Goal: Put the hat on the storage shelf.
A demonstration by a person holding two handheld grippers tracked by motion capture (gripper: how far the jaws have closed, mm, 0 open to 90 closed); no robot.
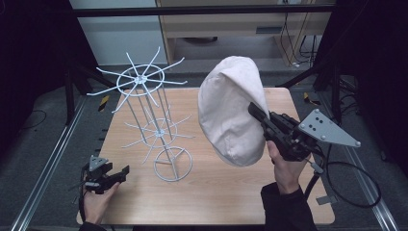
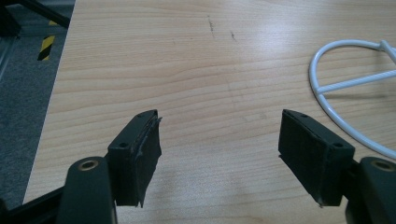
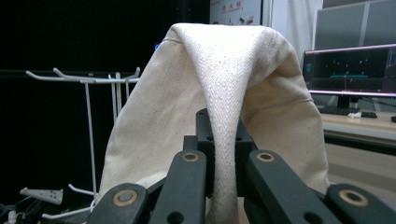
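The right gripper (image 3: 223, 154) has its fingers (image 3: 205, 140) pinched tight on a fold of the cap (image 1: 231, 108), which hangs above the counter (image 1: 216, 192). The cap's long axis runs roughly upright, its crown toward the rack (image 1: 149, 110). The rack stands to the cap's left, arms spread at its top, and that is probably where the cap goes; the right hand (image 1: 286, 171) is the nearer one. The left gripper (image 2: 219, 154) rests low by the counter's near left edge, fingers (image 2: 140, 149) wide apart and holding nothing, the rack's ring base (image 2: 327, 98) just beyond. The counter is pale wood; dark floor, rails and cables surround it.
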